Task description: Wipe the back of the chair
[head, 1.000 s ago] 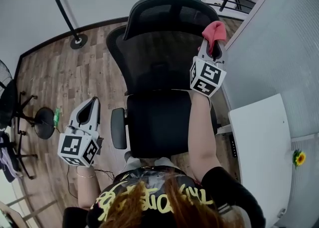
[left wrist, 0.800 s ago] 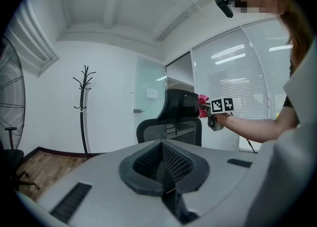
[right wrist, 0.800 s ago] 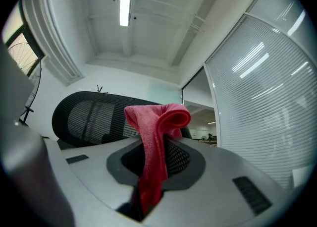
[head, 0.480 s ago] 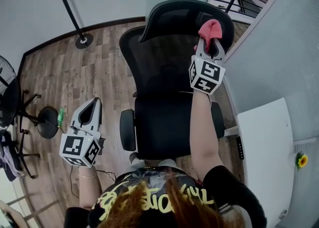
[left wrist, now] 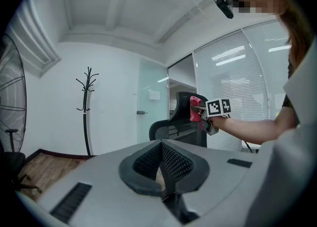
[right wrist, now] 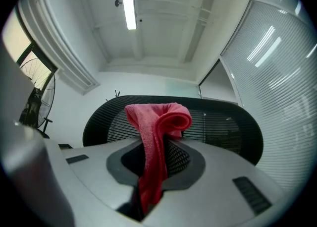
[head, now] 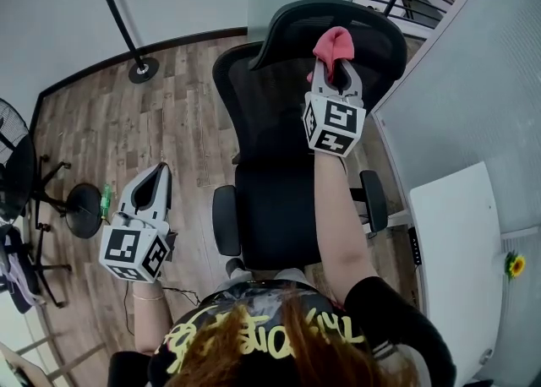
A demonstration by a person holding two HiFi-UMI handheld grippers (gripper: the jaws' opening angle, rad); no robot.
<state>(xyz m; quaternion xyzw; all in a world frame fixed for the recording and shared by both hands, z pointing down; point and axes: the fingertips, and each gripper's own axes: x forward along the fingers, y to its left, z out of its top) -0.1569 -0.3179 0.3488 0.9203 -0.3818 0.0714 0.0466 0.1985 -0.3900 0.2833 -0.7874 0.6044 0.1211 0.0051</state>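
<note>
Right tool (head: pixel 334 68): clamped on crumpled pink-red cloth (head: pixel 332 41).
Cloth position: at the top band of the black mesh office chair back (head: pixel 279 115).
Left tool (head: pixel 154 178): jaws together, empty, well apart from chair.
Progress: wipe apparently under way up top; lower mesh probably left.

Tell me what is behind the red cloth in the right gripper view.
The chair's black mesh headrest stands right behind the cloth, showing on both sides. Its middle is covered by the cloth, so whether they touch cannot be seen.
</note>
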